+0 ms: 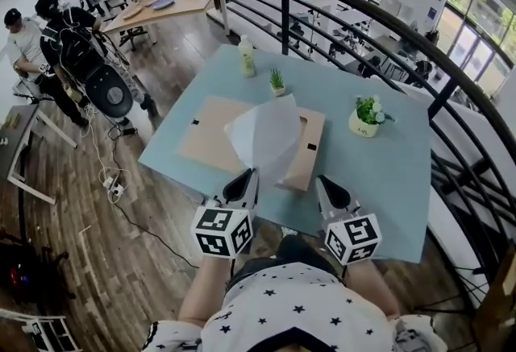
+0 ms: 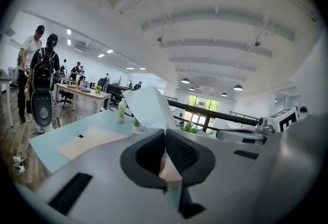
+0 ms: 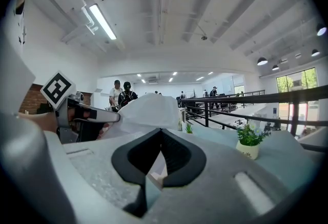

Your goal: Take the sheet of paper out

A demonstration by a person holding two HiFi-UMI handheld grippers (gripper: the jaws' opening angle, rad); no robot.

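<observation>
Two grippers were closed: the left gripper [image 1: 249, 176] pinched the sheet of paper [image 1: 270, 133], which stood up toward 12 o'clock from it, while the right gripper [image 1: 322, 182], at its 3 o'clock, apparently clamped the brown envelope [image 1: 211, 133] on the tabletop [image 1: 387, 173].

Sheet of paper [image 1: 270, 137] white, half see-through. Envelope [image 1: 205, 137] tan with small black marks. Table [image 1: 387, 177] pale blue. Left gripper [image 1: 247, 177] and right gripper [image 1: 324, 183] grey, black jaws, black-and-white square-marker cubes. Shirt [image 1: 298, 312] white with black stars. Floor [image 1: 121, 262] brown wood planks. Railing [image 1: 285, 12] black.
</observation>
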